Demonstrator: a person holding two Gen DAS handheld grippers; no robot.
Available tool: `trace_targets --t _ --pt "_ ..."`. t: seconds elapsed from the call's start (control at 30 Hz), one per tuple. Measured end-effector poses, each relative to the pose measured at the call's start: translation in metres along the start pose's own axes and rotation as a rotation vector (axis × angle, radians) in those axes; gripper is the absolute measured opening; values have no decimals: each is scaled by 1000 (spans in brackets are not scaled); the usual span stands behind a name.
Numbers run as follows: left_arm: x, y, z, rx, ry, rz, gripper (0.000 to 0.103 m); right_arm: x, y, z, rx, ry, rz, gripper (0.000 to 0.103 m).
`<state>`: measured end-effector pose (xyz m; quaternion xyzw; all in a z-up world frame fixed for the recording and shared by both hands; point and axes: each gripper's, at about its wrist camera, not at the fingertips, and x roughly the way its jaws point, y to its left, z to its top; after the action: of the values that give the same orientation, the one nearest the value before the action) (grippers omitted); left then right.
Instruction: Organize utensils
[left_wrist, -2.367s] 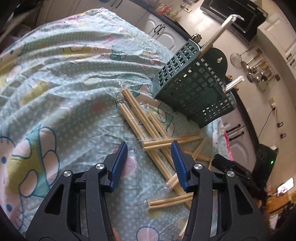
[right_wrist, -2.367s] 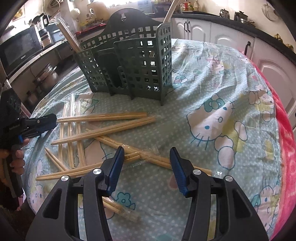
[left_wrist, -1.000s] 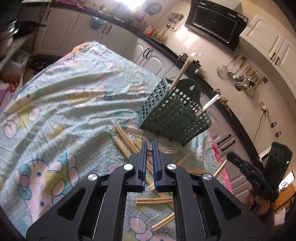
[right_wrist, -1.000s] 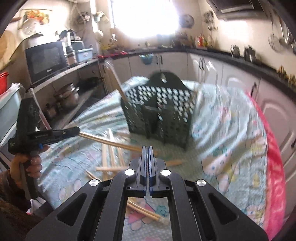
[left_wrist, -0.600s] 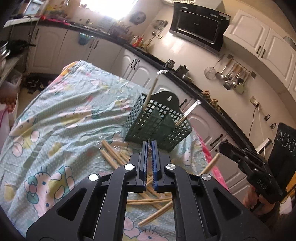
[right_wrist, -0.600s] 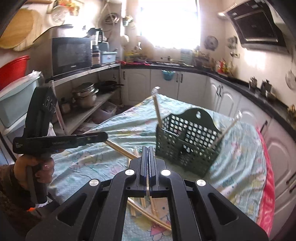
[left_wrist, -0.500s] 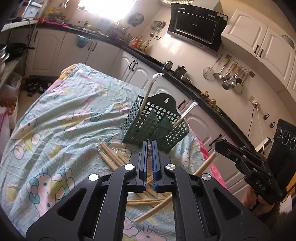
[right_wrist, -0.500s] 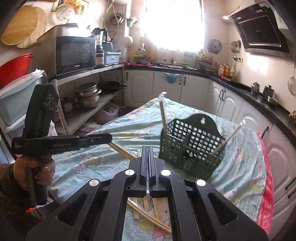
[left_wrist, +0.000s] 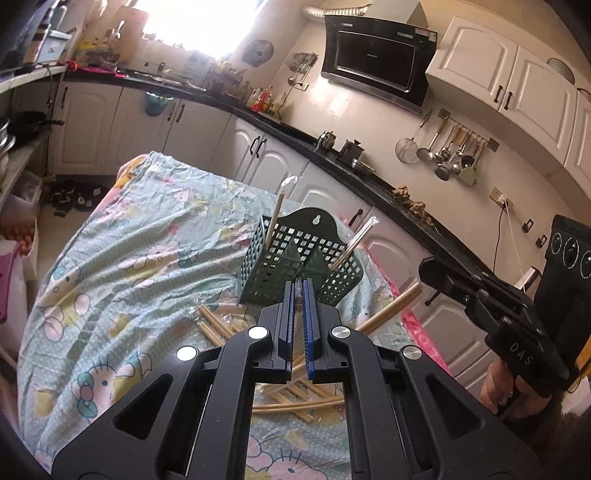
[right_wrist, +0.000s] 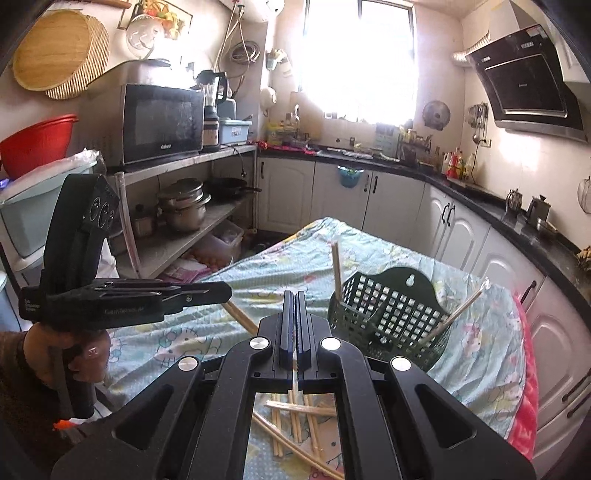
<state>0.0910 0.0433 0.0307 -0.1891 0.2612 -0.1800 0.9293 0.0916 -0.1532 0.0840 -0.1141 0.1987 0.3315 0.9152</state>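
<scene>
My work surface is a table under a pale blue Hello Kitty cloth (left_wrist: 122, 266), wrinkled and hanging over the near edges (a pink layer shows beneath it along the right side). A dark green slotted utensil caddy (left_wrist: 295, 266) stands on the cloth, and just in front of it I see a loose heap of wooden chopsticks (left_wrist: 218, 326) lying crossed over one another, some in clear wrappers.

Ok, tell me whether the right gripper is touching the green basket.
Apart. The left wrist view shows the right gripper, clamping chopsticks, held in the air to the right of the green basket, with white cabinets visible between them.
</scene>
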Motion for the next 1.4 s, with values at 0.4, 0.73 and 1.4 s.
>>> trace_targets --t 0.4,0.73,1.4 --pt "-8 -25 24 41 -32 -36 2 -23 -19 20 23 -63 -48 1" --pt "-12 -53 59 86 -77 -69 2 -38 -35 47 32 -105 -95 1" --pt "17 -75 130 103 -155 -48 2 -17 -104 97 119 -134 -208 1"
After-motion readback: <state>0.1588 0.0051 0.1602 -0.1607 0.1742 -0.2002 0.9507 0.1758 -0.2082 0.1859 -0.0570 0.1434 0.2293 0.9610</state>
